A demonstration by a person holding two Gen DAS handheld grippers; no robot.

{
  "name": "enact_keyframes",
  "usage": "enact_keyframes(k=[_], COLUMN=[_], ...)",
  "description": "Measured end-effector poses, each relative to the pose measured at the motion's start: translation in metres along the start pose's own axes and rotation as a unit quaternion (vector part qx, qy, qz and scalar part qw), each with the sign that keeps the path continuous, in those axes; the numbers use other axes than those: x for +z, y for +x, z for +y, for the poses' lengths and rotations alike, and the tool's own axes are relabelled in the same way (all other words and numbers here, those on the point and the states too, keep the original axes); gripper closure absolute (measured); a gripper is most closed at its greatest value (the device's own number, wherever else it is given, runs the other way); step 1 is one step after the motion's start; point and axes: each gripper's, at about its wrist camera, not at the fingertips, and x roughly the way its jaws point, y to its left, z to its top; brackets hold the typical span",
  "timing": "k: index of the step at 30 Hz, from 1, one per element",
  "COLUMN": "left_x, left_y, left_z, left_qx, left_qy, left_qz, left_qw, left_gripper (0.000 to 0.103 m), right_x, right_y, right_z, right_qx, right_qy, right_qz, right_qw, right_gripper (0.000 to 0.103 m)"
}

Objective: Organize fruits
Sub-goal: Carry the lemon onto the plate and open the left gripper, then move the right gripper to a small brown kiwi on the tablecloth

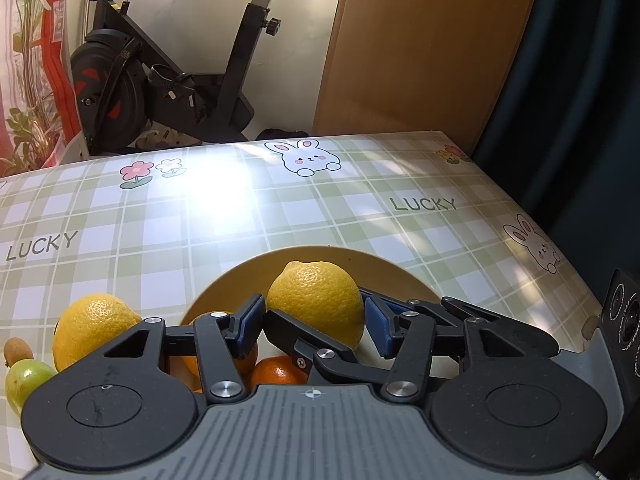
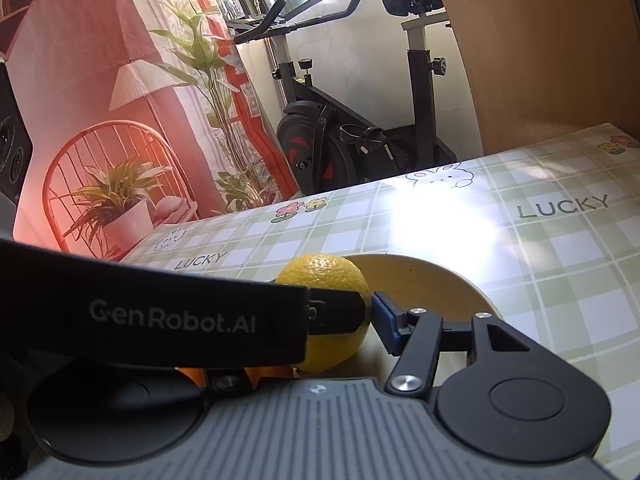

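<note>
Left gripper (image 1: 315,322) clamps a lemon (image 1: 316,300) over the yellow bowl (image 1: 400,276) with oranges (image 1: 278,372) inside, second lemon (image 1: 90,326) beside bowl on checked tablecloth (image 1: 320,200), right gripper (image 2: 370,312) crowds the same lemon, its grip unclear.

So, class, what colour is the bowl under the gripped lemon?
Yellow: the bowl shows best in the left wrist view, beneath the lemon.

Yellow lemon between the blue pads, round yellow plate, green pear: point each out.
Yellow lemon (image 1: 316,300), left wrist view: middle of its rind.
Round yellow plate (image 1: 404,276), left wrist view: bare far rim.
Green pear (image 1: 24,380), left wrist view: its visible body.
</note>
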Motion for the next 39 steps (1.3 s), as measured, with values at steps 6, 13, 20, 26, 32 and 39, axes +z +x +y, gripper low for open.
enact_keyframes(k=[6, 13, 20, 26, 32, 39], left_x=[-0.002, -0.006, -0.023, -0.032, -0.029, -0.037], left_y=[-0.008, -0.044, -0.085, -0.119, -0.14, -0.14], left_z=[0.001, 0.014, 0.056, 0.104, 0.122, 0.131], left_qx=[0.004, -0.001, 0.016, 0.031, 0.048, 0.05], left_qy=[-0.005, -0.027, -0.06, -0.106, -0.096, -0.099], left_qz=[-0.021, -0.067, -0.078, -0.08, -0.09, -0.097], left_qw=[0.9998, 0.9974, 0.9951, 0.9906, 0.9901, 0.9891], left_gripper=[0.046, 0.046, 0.046, 0.046, 0.046, 0.055], right_x=[-0.001, -0.005, -0.005, -0.004, -0.002, -0.004], right_y=[-0.001, -0.019, -0.025, -0.031, -0.044, -0.039], right_z=[0.0, -0.001, -0.001, 0.004, 0.022, 0.072], right_qx=[-0.002, 0.007, 0.012, 0.003, -0.002, 0.035], right_qy=[0.0, 0.001, -0.001, -0.014, -0.033, -0.094], right_qz=[-0.006, -0.052, -0.066, -0.058, -0.063, -0.047], right_qw=[1.0, 0.999, 0.998, 0.998, 0.997, 0.994], right_gripper=[0.043, 0.04, 0.04, 0.04, 0.043, 0.053])
